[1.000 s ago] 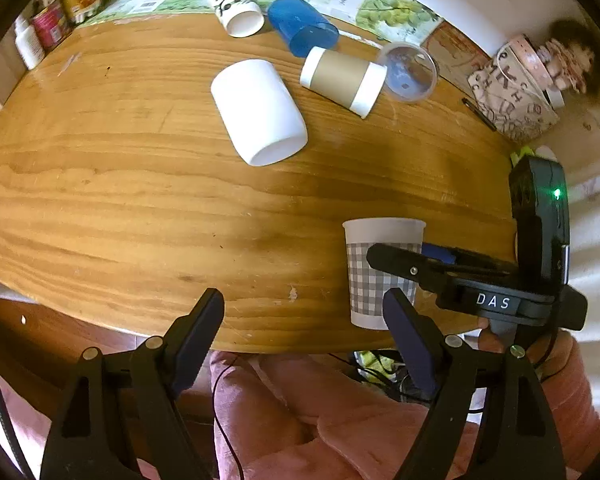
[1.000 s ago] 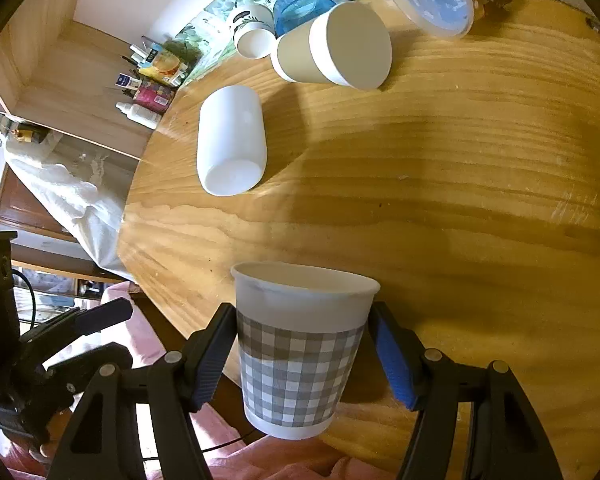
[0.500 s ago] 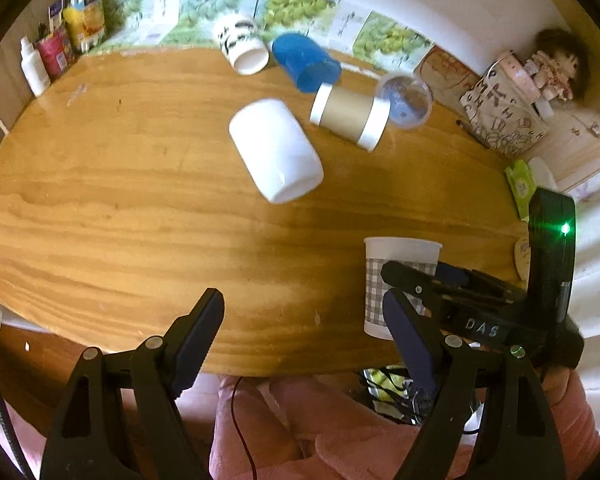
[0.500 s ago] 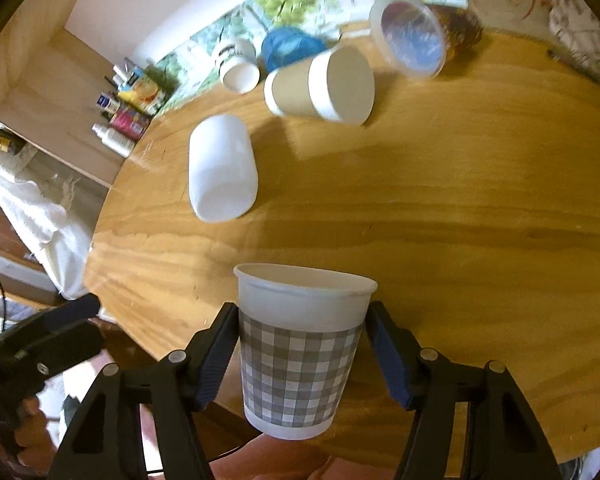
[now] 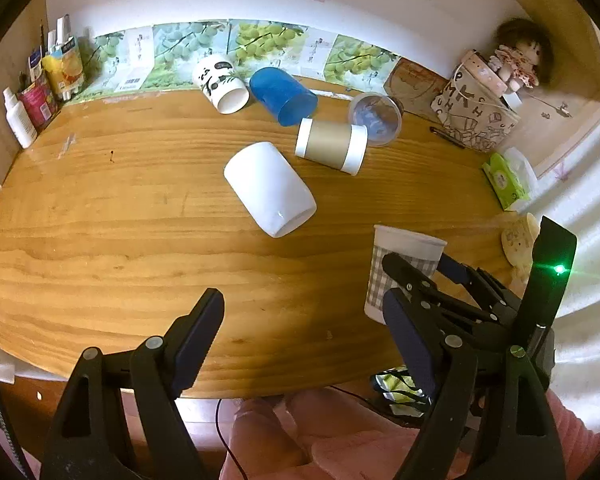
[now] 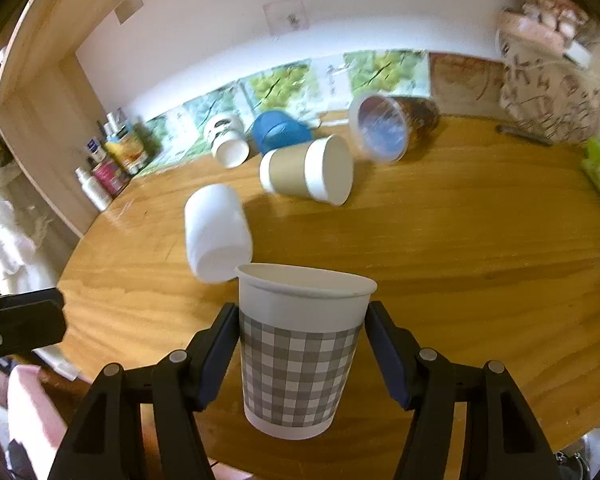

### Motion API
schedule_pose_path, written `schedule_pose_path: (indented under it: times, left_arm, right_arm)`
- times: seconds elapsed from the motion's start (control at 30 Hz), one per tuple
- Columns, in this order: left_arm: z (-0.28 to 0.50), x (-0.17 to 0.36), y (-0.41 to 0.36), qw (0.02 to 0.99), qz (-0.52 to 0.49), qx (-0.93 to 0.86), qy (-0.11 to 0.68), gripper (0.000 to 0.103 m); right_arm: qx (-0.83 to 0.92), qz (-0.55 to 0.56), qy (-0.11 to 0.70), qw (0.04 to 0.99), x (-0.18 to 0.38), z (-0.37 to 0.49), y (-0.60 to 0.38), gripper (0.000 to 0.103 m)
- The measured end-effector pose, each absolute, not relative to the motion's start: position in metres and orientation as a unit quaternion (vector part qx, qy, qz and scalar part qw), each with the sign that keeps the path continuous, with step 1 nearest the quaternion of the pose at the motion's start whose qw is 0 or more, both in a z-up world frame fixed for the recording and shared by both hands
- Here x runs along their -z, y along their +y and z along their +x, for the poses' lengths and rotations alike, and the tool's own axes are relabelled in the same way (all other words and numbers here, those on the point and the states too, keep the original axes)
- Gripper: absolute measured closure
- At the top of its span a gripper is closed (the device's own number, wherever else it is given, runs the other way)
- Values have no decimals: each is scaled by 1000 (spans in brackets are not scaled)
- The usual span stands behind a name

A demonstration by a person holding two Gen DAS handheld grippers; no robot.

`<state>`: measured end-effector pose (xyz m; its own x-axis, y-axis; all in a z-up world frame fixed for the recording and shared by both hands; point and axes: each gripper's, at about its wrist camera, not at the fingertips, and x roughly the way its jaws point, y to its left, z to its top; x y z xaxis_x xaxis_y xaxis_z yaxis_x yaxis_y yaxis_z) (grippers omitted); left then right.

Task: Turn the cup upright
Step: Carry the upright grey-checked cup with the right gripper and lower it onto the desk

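The oval wooden table (image 5: 100, 216) carries all items. On it, the plain white cylindrical mug (image 5: 270, 188) lies on its side near the table's middle, its open end toward the near edge. Beyond the mug, toward the wall, a brown-sleeved paper cup with white ends (image 5: 331, 145) lies on its side; a blue plastic tumbler (image 5: 283, 95) lies tipped behind that, with a white panda-print cup (image 5: 220, 84) beside the tumbler and a clear plastic cup (image 5: 376, 119) on the brown-sleeved cup's other side, all on their sides.

The grey-and-white checked paper cup (image 6: 300, 350) stands upright, mouth up, near the table's front edge, nearer than the white mug and to its right in the left wrist view. Whether its base rests on the table cannot be told.

The right gripper (image 6: 302, 354) has its two fingers against opposite sides of the checked cup's wall, clasping it at mid-height. The left gripper (image 5: 300, 340) hangs over the table's near edge, left of the checked cup, fingers spread wide with nothing between them.
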<state>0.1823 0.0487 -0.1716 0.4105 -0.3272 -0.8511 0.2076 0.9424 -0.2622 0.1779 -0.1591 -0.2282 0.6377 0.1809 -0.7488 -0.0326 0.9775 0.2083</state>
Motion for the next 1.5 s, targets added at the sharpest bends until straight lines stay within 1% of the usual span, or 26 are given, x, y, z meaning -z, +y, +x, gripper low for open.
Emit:
schedule_pose_path:
  times: [0.17,0.37,0.53,1.07,1.33,1.5]
  left_arm:
    - [184,169,56,840,-44,167,514,19]
    - [185,168,65,843,-22,171,510,19]
    - [184,168,71,843,-3,171,511,19]
    - [179,171,70,839,19,185,511,19]
    - [177,172,70,837,18,191,513,19]
    - [177,173,69,835,15,194,514,19]
  right_arm:
    - [-22,90,371,924,224,174,-155,38]
    - [14,61,301,952,223,169,-147,38]
    - [34,43,272,961,233,165,-142,38]
    - [34,33,283,958,250,135,-135,37]
    - [22,12,286,958,249,117,-131,37]
    - [0,-9,301,953,248,105,-123,37]
